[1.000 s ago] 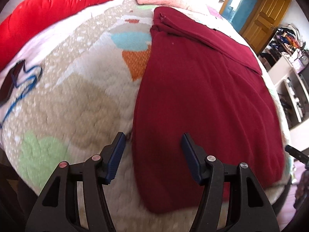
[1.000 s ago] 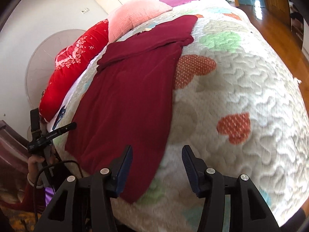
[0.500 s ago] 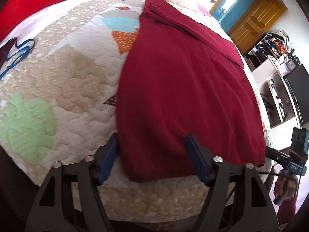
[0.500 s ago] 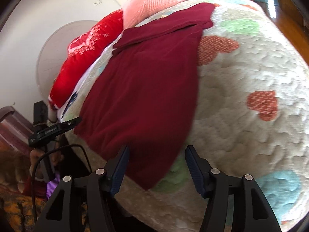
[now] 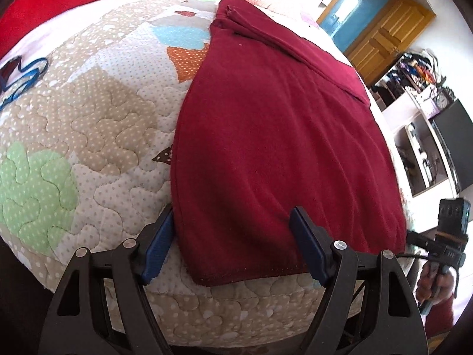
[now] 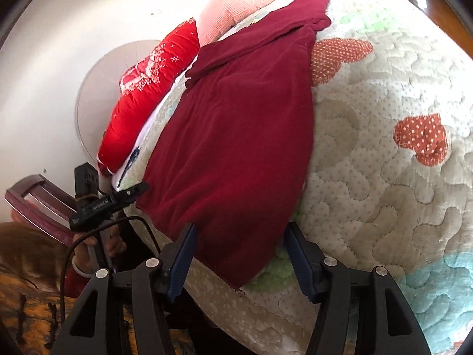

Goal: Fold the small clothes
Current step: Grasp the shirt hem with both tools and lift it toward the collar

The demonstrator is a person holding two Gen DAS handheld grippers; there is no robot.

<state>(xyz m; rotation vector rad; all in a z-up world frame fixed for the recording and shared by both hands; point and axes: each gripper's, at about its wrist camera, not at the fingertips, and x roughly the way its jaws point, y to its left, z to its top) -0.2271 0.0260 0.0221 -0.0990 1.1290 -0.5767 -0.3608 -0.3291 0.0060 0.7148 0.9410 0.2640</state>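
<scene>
Both grippers lower now, jaws freshly widened, unclenched astride maroon garment point(image 5: 280, 136) corners.

Only lettering seen: small white print along the black body of the left gripper point(image 6: 130, 193), in the right wrist view. Too small and blurred to read. No other text, numbers or signs legible anywhere.

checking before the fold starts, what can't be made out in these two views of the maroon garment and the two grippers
- What kind of garment the maroon garment is: it already lies doubled over on the quilt.
- Whether the left gripper touches the hem: its fingers stand open, one hard against the garment's left edge.
- Whether the right gripper touches the near corner, which lies between its open fingers.
- The garment's underside, in both views.
</scene>
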